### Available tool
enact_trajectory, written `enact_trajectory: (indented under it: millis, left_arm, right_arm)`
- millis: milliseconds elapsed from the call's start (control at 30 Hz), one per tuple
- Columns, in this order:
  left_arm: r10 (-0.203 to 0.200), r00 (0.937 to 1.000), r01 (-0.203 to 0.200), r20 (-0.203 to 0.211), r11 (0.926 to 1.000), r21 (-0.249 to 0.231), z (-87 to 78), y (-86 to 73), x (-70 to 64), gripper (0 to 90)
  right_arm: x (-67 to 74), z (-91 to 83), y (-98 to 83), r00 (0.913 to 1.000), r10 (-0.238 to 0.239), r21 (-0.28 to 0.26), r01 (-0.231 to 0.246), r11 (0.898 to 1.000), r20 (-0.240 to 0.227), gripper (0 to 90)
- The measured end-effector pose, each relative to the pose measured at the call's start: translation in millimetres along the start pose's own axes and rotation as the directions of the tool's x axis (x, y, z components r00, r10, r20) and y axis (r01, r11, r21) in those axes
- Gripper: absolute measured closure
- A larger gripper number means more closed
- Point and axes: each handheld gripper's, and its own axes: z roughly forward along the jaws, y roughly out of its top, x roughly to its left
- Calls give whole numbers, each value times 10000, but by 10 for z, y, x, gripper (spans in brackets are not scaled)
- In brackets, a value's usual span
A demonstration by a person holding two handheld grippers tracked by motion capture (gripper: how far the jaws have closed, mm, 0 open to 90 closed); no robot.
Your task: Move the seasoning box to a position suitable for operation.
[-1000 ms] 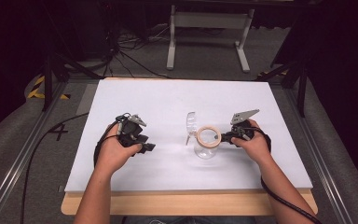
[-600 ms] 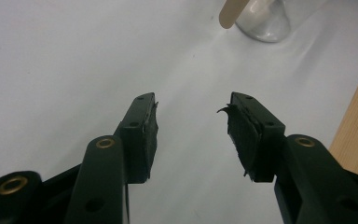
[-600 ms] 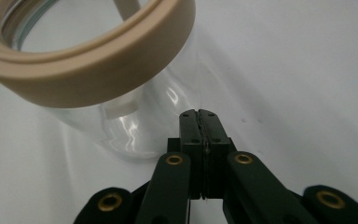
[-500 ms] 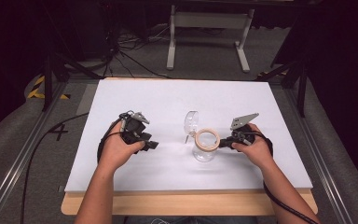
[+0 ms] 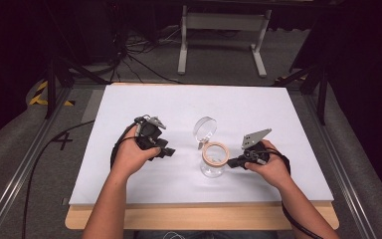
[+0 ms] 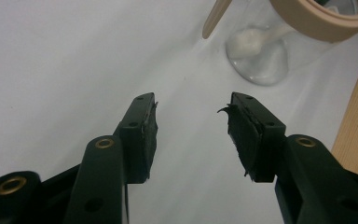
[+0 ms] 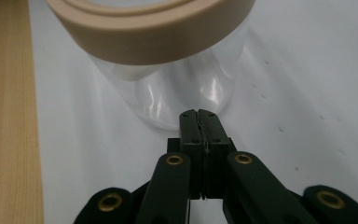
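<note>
- Left gripper (image 5: 166, 151), left of centre in high view: jaws apart, nothing btwn, over white bench (image 5: 278, 114).
- Glass jar (image 5: 213, 164) w/ tan rim, centre, lid tipped open.
- Right gripper (image 5: 233, 162), right of centre: jaws pressed together, empty, just beside jar.

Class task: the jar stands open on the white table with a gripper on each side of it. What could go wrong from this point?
1. The right gripper, jaws shut with nothing between them, points at the clear glass jar low on its wall; a push there might slide or tip it.
2. The jar's hinged lid stands open, so a passing gripper could catch it.
3. The left gripper is open and apart, so nothing steadies the jar.
</note>
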Motion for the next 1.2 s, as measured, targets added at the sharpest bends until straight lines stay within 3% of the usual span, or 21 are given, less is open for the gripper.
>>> enact_trajectory:
  millis: [300,500,700,1000,1133,1200]
  left_arm:
    - [-290,9995,292,79,9992,-272,-42,-31,47,527]
    - [-429,9990,432,116,9987,-281,-40,-40,68,528]
    - [-421,9991,423,77,9988,-251,-41,-38,73,531]
    - [-461,9989,459,-28,9976,-517,-72,-32,56,555]
    - [-442,9990,432,-106,9961,-769,-73,-6,41,603]
    - [-495,9987,480,-125,9936,-1019,-69,7,33,685]
  right_arm:
    - [184,131,108,9964,-515,224,531,9983,-669,900]
    - [231,186,139,9945,-475,157,492,9987,-931,900]
    - [235,196,145,9944,-527,101,538,9985,-912,900]
    - [218,15,171,9973,-460,-521,430,9977,-576,900]
    - [224,-69,184,9981,-440,-803,403,9960,-442,900]
    - [236,-117,193,9982,-429,-944,388,9948,-417,900]
